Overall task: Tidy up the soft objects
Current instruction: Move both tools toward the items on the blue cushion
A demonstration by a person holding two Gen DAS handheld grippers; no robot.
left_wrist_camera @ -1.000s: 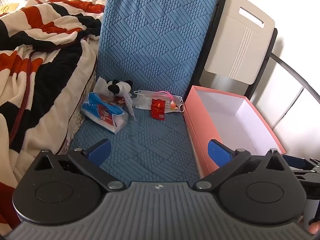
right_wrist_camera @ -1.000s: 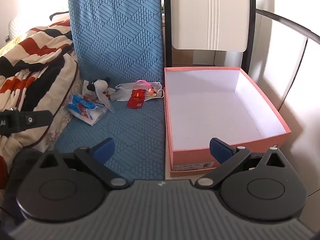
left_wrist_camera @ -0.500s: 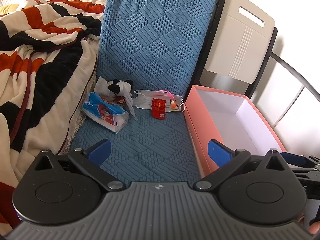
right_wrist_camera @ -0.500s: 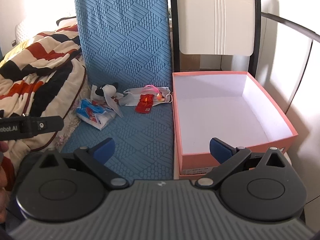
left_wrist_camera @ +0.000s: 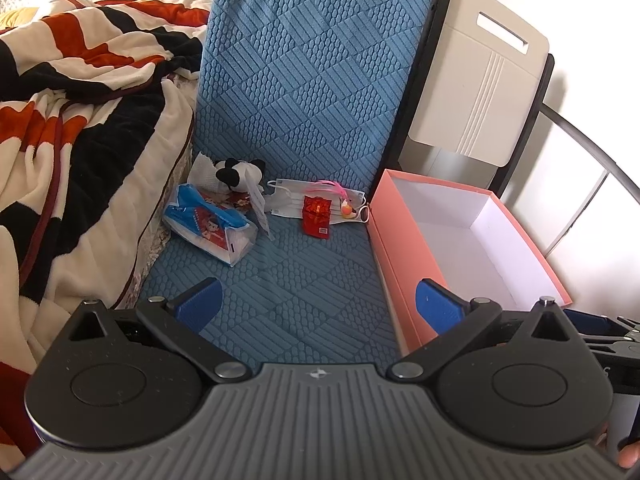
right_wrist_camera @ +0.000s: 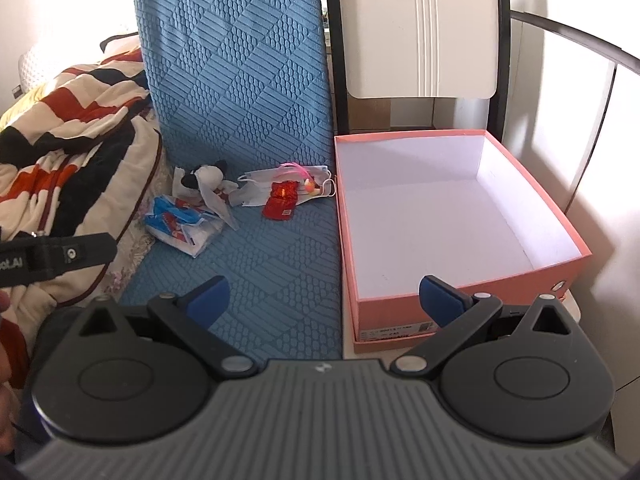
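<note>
We see both tools held low over a blue quilted mat [left_wrist_camera: 288, 280] with an embossed pattern of diamonds, stripes and small bumps; the same mat rises behind as a padded back. Our left hand-held gripper [left_wrist_camera: 318, 302] has its blue fingertips spread wide and it grasps nothing. Our right hand-held gripper [right_wrist_camera: 326, 300] is also spread wide and empty, with one fingertip before the mat and the other before the near wall of the box.

The soft things lie together at the far end of the mat, well apart from both grippers. A small plush panda [left_wrist_camera: 238, 172], black and white, rests on a crumpled white tissue at the far left. Just before it lies a soft plastic tissue pack [left_wrist_camera: 210, 226], blue and white with a red print, wrinkled in shape. To the right a flat pleated face mask [left_wrist_camera: 290, 200] lies with its ear loops loose. On the mask sits a small red pouch [left_wrist_camera: 317, 221], rectangular and shiny, and beside that a thin pink ribbon with a small orange and white trinket.

A pink cardboard box [right_wrist_camera: 452, 312], rectangular, open, white inside, stands touching the right edge of the mat. At the left a fleecy striped blanket [left_wrist_camera: 72, 128] hangs in folds.
</note>
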